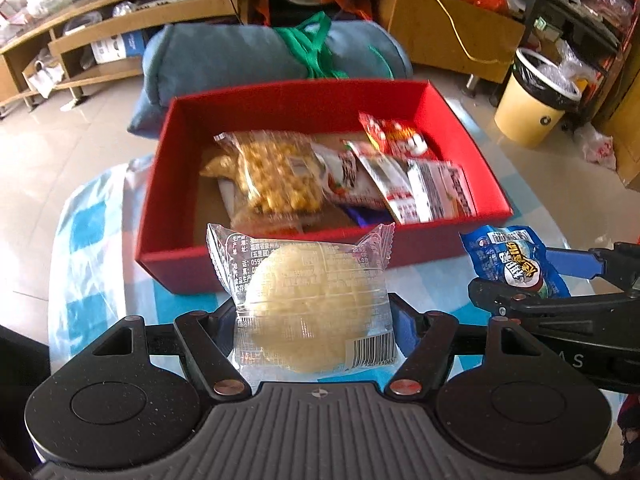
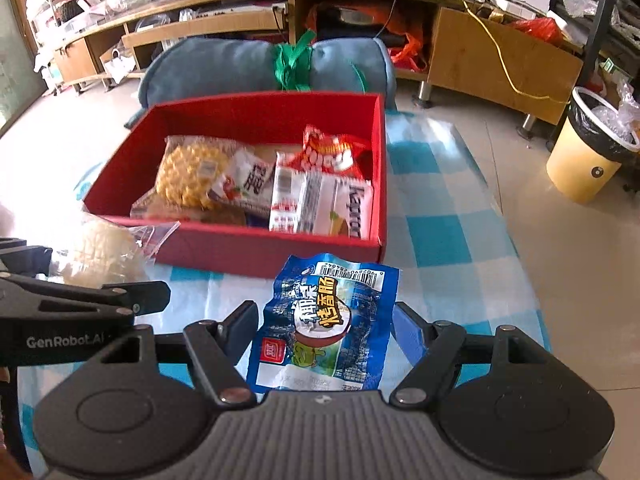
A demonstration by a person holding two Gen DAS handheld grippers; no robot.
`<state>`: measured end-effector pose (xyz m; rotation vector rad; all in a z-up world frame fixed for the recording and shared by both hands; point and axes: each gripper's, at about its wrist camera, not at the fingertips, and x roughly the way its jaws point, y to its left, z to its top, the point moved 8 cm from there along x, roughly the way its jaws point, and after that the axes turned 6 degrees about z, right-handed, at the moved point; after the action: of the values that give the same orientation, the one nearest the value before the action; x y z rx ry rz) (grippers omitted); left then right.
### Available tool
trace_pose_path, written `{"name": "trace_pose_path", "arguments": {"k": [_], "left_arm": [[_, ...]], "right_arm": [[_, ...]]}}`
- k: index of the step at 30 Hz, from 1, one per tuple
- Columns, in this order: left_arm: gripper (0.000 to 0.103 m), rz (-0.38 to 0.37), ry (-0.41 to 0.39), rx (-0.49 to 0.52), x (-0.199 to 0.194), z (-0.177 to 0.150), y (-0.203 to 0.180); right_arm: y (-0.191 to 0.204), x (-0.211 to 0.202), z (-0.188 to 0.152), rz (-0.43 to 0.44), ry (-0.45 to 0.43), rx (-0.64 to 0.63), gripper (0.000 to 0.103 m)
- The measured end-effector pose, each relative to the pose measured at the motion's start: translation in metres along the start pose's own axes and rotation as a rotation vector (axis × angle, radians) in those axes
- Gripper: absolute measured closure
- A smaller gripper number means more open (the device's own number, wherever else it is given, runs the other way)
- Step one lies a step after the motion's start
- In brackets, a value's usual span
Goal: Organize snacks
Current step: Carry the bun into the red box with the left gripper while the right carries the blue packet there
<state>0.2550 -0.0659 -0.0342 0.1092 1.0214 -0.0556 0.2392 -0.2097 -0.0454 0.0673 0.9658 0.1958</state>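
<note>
Tilting steeply down over the checked cloth, both grippers sit side by side near the red box. The left gripper clamps a clear-wrapped pastry; the right gripper clamps a blue sausage packet. Other snacks lie inside the box, just beyond.
</note>
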Motion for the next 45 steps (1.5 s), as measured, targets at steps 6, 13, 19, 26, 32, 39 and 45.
{"name": "trace_pose_path", "arguments": {"k": [6,13,19,26,32,39,45], "left_arm": [[0.027,0.014,-0.037,-0.014,-0.006,0.016,0.004],[0.027,0.002,-0.054,-0.042,-0.009,0.025,0.009],[0.027,0.008,-0.069,-0.058,-0.011,0.034,0.013],[0.027,0.019,-0.092,-0.073,-0.013,0.048,0.016],[0.027,0.021,-0.107,-0.082,-0.01,0.062,0.017],[0.027,0.033,-0.114,-0.102,-0.001,0.076,0.021],[0.027,0.056,-0.106,-0.105,0.009,0.083,0.022]], "right_arm": [[0.003,-0.001,0.017,0.018,-0.024,0.012,0.038],[0.005,-0.005,0.029,0.02,-0.062,0.01,0.04],[0.006,-0.006,0.04,0.023,-0.083,0.021,0.04],[0.005,-0.005,0.054,0.025,-0.11,0.038,0.04],[0.001,-0.003,0.067,0.023,-0.132,0.057,0.04],[-0.001,0.007,0.083,0.015,-0.147,0.06,0.04],[-0.003,0.022,0.091,0.007,-0.137,0.061,0.04]]}}
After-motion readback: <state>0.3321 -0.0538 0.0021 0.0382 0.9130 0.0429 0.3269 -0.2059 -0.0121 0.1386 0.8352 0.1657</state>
